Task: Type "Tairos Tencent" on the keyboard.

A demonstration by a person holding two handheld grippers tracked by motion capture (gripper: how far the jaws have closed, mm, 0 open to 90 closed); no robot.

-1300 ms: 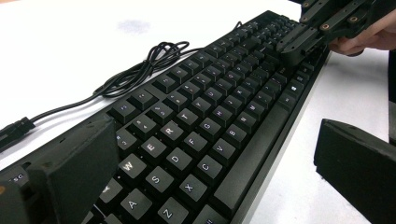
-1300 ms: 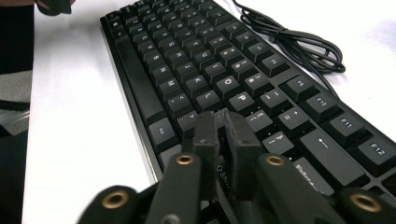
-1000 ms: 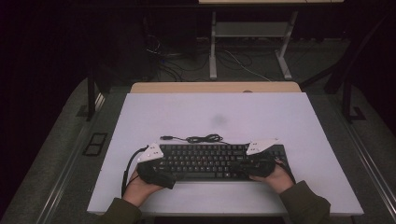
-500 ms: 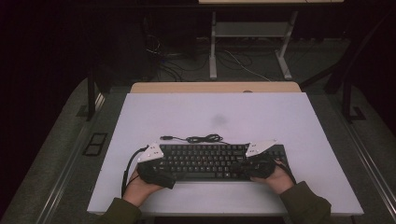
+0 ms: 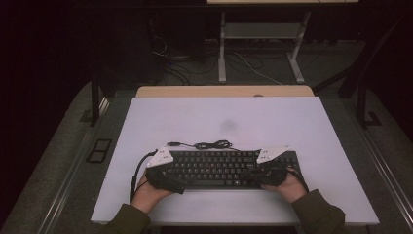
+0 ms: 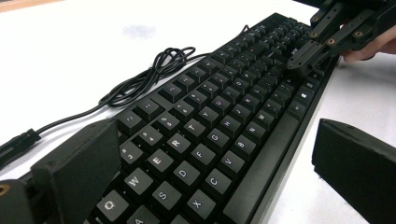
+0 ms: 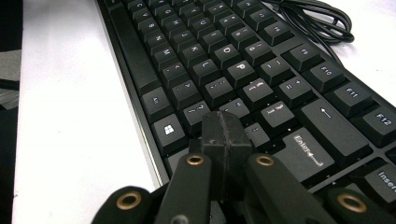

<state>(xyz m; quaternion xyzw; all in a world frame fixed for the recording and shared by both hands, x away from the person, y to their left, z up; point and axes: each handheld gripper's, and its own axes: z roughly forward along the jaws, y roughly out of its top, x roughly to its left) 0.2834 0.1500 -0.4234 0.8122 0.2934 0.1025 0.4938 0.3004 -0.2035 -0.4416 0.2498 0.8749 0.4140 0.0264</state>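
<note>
While the left hand-held gripper (image 6: 205, 158) straddles the black plastic keyboard's (image 5: 229, 168) end with jaws apart, the right hand-held gripper (image 7: 225, 133), jaws together, rests on its keys.

No visible change, both claws and keyboard (image 5: 221, 168) unmoved

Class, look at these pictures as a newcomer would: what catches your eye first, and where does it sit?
First comes the black keyboard, lying near the front edge of the white table, with its coiled cable just behind it. A hand holds a gripper at each end: the left gripper stands open astride the letter keys, and the right gripper is shut, its tip over the keys near Enter.
</note>
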